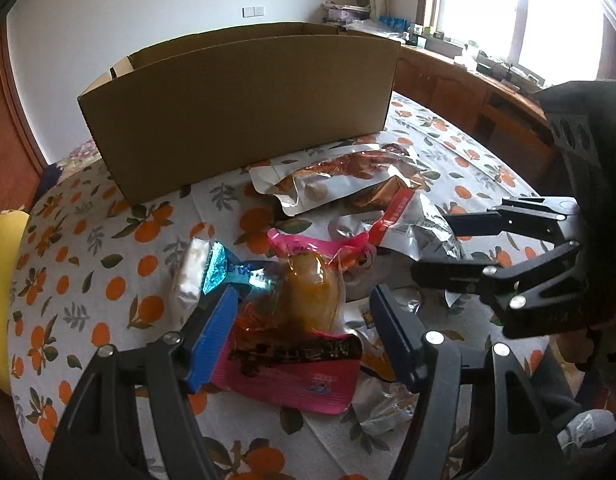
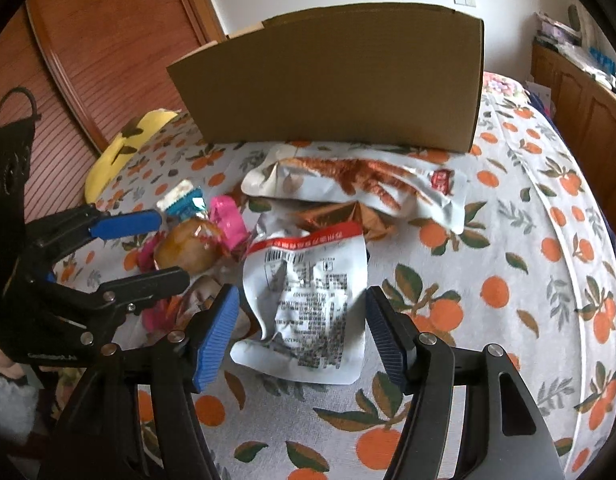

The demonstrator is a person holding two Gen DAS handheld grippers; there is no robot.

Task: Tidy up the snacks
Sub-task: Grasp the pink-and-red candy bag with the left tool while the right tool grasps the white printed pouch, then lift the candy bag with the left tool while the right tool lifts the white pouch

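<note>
Snack packets heaped before brown cardboard box [image 1: 235,112] — pick-up step; left gripper [image 1: 303,340] wide over pink-wrapped egg pouch [image 1: 308,300], right gripper [image 2: 301,332] wide over white printed pouch [image 2: 312,300]; next, close.

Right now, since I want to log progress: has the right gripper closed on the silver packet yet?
No: the right gripper is open, its pads clear of both sides of the silver packet on the cloth.

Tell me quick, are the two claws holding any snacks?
Left gripper: open, above the pink plastic snack packet, holding nothing.
Right gripper: open, around the crinkled silver foil pouch, not gripping.
</note>
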